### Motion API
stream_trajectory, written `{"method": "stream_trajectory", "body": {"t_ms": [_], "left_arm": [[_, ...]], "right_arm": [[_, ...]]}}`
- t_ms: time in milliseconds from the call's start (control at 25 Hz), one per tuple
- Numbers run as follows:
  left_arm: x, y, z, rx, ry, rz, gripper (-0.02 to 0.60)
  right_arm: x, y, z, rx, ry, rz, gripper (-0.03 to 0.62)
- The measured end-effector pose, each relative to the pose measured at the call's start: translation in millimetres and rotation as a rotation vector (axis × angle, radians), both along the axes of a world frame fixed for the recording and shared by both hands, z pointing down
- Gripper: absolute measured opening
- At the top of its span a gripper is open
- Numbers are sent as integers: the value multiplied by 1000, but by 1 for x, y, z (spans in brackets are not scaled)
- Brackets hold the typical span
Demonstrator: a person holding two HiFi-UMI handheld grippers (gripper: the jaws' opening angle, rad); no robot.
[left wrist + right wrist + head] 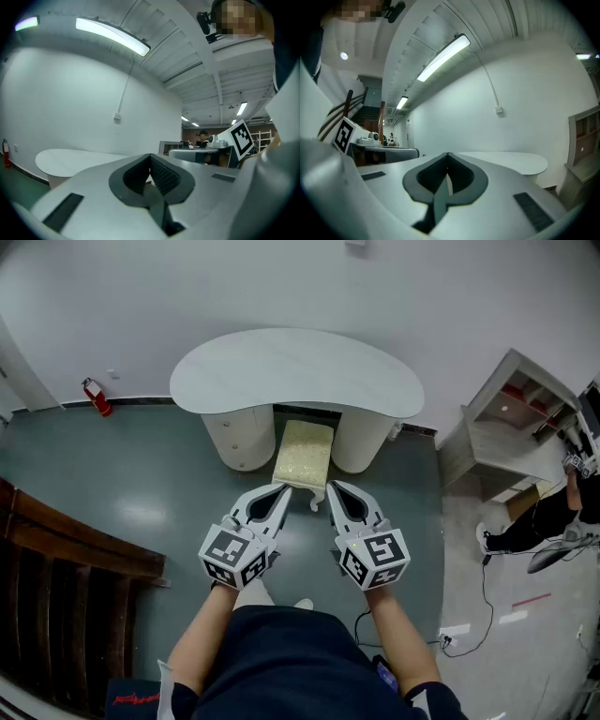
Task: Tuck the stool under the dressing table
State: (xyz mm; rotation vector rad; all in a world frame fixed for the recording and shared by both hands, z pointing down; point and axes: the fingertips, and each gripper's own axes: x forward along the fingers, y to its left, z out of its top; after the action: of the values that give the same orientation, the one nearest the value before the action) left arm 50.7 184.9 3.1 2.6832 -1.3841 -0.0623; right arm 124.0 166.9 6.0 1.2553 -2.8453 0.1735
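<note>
Stool sits centre frame, far end under the dressing table between its 2 pedestals. Left gripper and right gripper are both closed and empty, tips at the stool's near edge. Risk: an uneven push skews the stool into the pedestals, or tips slip off its edge. Contact unclear, stool's far end hidden, neither gripper view shows it.

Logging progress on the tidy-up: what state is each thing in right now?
Cream cushioned stool: far end under the table, near end sticking out.
White kidney-shaped dressing table: standing against the wall.
Left gripper: shut, nothing between its jaws.
Right gripper: shut, nothing between its jaws.
Red fire extinguisher: on the floor by the wall.
</note>
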Motion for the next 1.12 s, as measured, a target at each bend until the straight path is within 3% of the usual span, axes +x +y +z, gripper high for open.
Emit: {"method": "stream_trajectory", "body": {"t_ms": [1120], "left_arm": [[-5,1,9,-39,-15,1,14]], "right_arm": [[-12,1,15,-43,-37,-15,14]]}}
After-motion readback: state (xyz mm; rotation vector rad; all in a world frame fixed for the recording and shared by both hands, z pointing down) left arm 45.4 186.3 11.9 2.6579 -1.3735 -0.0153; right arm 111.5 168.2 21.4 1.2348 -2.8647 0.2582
